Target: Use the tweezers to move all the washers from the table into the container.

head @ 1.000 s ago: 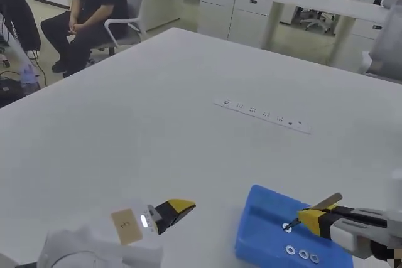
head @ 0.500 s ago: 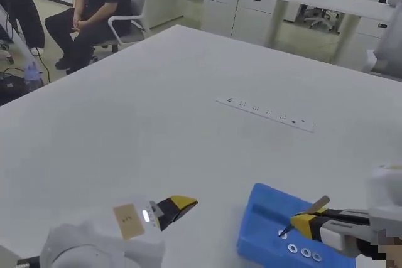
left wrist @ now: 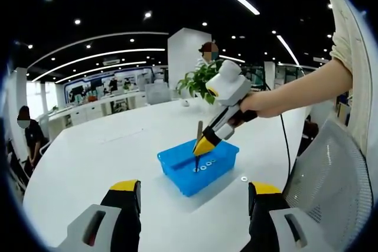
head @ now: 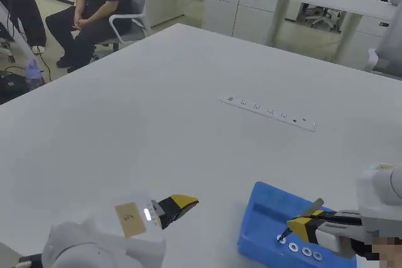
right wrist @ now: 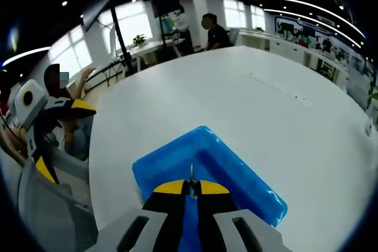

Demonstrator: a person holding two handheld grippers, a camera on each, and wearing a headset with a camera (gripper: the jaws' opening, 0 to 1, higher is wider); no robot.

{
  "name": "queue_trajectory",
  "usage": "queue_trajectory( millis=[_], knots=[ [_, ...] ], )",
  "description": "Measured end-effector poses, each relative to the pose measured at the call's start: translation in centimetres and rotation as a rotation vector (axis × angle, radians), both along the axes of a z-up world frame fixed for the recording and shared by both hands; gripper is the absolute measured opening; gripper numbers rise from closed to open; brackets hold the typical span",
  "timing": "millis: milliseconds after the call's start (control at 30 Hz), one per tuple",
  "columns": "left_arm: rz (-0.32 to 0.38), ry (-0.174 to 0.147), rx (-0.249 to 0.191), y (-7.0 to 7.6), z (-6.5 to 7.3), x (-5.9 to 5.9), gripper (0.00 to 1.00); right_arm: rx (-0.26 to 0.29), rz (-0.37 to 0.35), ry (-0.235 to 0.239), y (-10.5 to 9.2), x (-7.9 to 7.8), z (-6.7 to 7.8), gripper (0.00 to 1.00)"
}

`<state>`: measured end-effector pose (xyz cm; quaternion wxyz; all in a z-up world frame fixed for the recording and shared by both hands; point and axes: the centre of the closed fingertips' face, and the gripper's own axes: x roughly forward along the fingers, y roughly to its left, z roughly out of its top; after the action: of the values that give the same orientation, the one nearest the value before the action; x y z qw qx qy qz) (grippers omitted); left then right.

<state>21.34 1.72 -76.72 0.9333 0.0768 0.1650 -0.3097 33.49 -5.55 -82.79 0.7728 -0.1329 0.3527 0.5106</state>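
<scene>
The washers (head: 306, 252) lie at the near right part of a large white table (head: 157, 111), which takes most of the head view. Beyond its far corner a person (head: 94, 4) sits on a chair (head: 135, 4). A flat power strip (head: 267, 112) is set into the table top, well apart from the work.

The blue container (head: 267, 208) stands on the table at your right side; it is a shallow open tray.

Your left gripper (head: 187, 203) hovers above the table, left of the container and apart from it. In the left gripper view its two yellow-tipped jaws stand wide apart, with nothing between them.

Your right gripper (head: 294, 224) is over the container and tilted down into it, and your hand (left wrist: 260, 101) holds it from behind. Its jaws are pressed together on the tweezers (head: 315, 206). They grip the tweezers near the middle, so the back end sticks up and the thin tips point down to the container floor.

The tips reach one end of a short row of washers that lie flat on the floor of the container. I cannot tell whether the tips pinch a washer or only touch it. In the left gripper view, one more washer (left wrist: 244, 178) lies on the bare table just beside the container.
</scene>
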Motion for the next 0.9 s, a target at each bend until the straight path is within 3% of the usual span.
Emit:
queue_trajectory(
  millis=[533,633,900],
  knots=[
    [-0.001,0.004,0.002,0.0,-0.3,0.0,0.74,-0.021,0.023,-0.022,0.3,-0.2,-0.5,0.04],
    [-0.001,0.004,0.005,0.0,-0.2,0.0,0.74,-0.010,0.018,-0.028,0.2,-0.2,-0.2,0.03],
    [-0.006,0.005,0.006,-0.1,-0.2,0.0,0.74,0.049,0.014,-0.059,0.3,-1.2,2.5,0.03]
  ],
)
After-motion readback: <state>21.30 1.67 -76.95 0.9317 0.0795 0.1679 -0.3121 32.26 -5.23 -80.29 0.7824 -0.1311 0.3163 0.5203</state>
